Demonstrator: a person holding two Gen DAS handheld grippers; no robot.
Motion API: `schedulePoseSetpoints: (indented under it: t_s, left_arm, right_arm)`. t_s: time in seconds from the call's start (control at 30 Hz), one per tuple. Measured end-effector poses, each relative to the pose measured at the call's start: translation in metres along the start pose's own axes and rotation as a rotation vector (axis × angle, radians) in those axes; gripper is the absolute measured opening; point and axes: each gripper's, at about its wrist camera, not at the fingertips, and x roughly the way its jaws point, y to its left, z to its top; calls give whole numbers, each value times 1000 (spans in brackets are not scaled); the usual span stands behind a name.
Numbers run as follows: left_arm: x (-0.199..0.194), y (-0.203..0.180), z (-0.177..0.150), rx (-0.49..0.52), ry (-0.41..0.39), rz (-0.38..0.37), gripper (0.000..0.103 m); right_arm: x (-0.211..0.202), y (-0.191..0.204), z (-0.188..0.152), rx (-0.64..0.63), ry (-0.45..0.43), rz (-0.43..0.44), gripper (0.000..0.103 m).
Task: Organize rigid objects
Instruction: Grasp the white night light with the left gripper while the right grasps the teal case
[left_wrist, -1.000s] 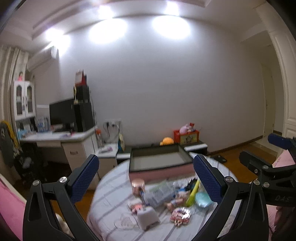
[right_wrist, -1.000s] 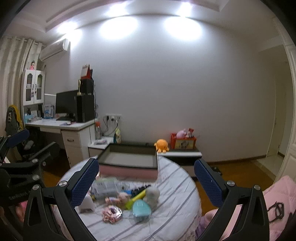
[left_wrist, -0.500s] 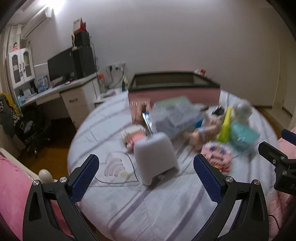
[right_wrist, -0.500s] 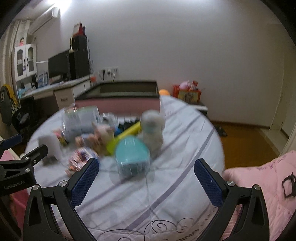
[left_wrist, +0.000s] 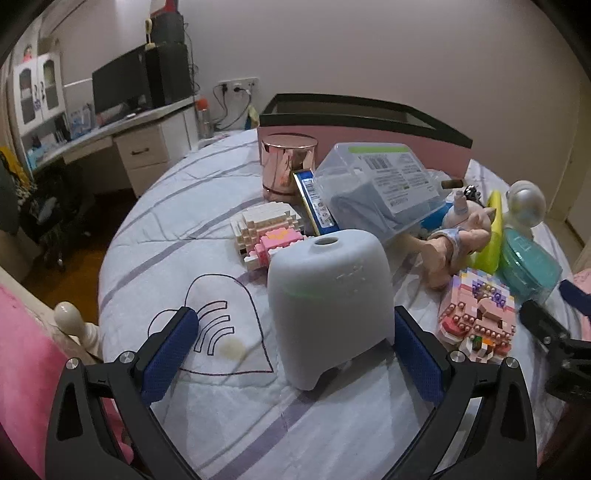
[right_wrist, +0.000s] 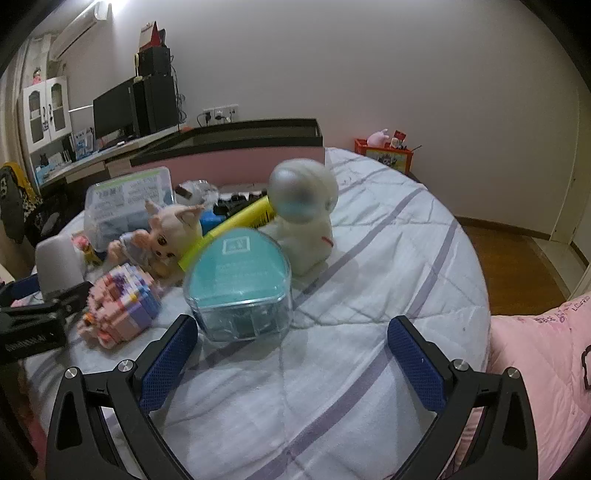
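Left wrist view: the left gripper (left_wrist: 295, 347) stands wide open around a white humidifier (left_wrist: 328, 299) on the bed (left_wrist: 207, 214), its right pad just beside the shell, perhaps touching. Further right lie a pink block model (left_wrist: 478, 314) and a teal box (left_wrist: 528, 266). Right wrist view: the right gripper (right_wrist: 291, 354) gapes empty, with the teal box (right_wrist: 240, 288) just beyond its left finger (right_wrist: 166, 362) and a blurred white figure (right_wrist: 306, 218) behind.

Left gripper (left_wrist: 291, 350) jaws wide apart, low over bed; right gripper (right_wrist: 291, 354) likewise spread.
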Motion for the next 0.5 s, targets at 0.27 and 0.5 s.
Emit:
schedulePoseSetpoints:
  t_s: [0.27,0.5]
  left_arm:
    - [-8,-9,-1,35,-30,-35,63]
    - [-2,-2,6,21,11,-86,68]
  right_arm:
    - [4,0,4,-23,8,6,103]
    - [10,-3,16,-14,30,41,103]
